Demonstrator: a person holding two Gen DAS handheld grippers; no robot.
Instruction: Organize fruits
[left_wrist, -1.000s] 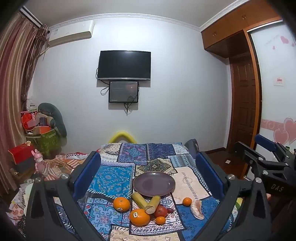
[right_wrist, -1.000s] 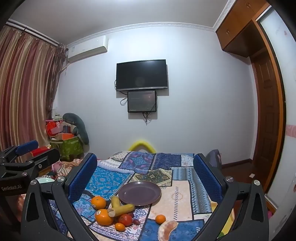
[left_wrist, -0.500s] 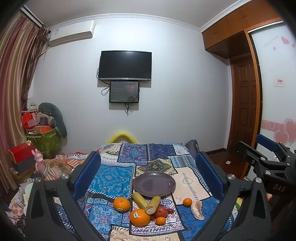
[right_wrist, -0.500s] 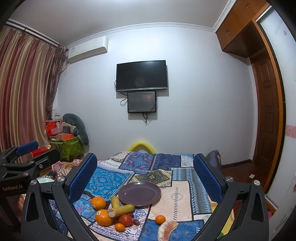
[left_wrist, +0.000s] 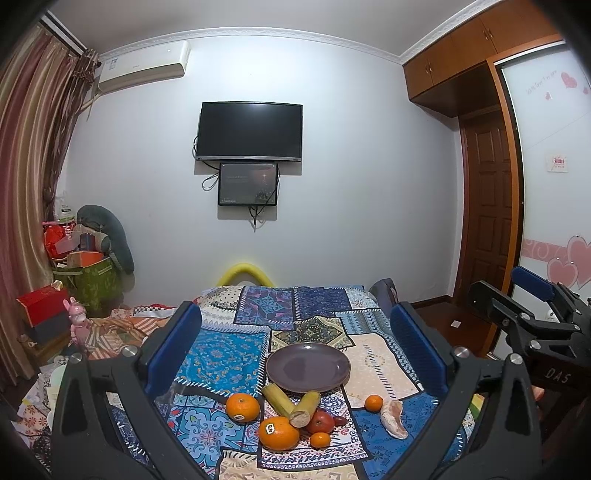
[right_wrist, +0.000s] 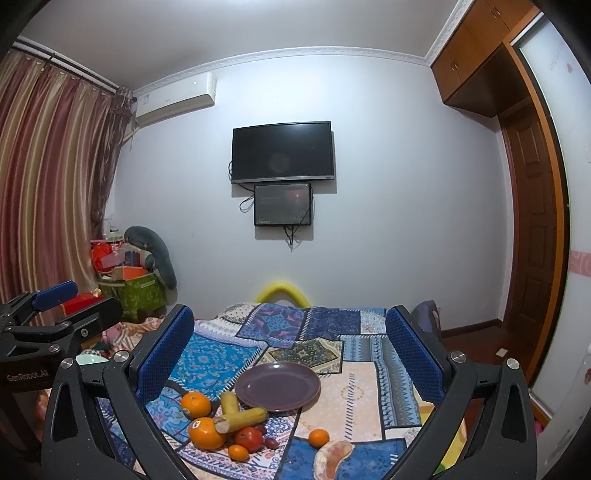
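An empty purple plate (left_wrist: 308, 366) (right_wrist: 277, 386) rests on the patchwork cloth. In front of it lie two yellow-green stalk pieces (left_wrist: 291, 401) (right_wrist: 240, 415), two large oranges (left_wrist: 242, 407) (left_wrist: 278, 433) (right_wrist: 196, 404) (right_wrist: 206, 432), a red apple (left_wrist: 320, 421) (right_wrist: 249, 439), two small mandarins (left_wrist: 373, 403) (left_wrist: 320, 439) (right_wrist: 318, 438) (right_wrist: 238, 452) and a peeled citrus segment (left_wrist: 394, 418) (right_wrist: 332, 456). My left gripper (left_wrist: 295, 345) and my right gripper (right_wrist: 290, 347) both hover above the fruit, wide open with nothing between their blue pads.
The patchwork cloth (left_wrist: 225, 356) covers a bed or table reaching toward the back wall. Boxes, a green bag (left_wrist: 88, 282) and clutter stand at the left by the curtain. A wooden door (left_wrist: 487, 206) and wardrobe are at the right. A TV (left_wrist: 250, 131) hangs on the wall.
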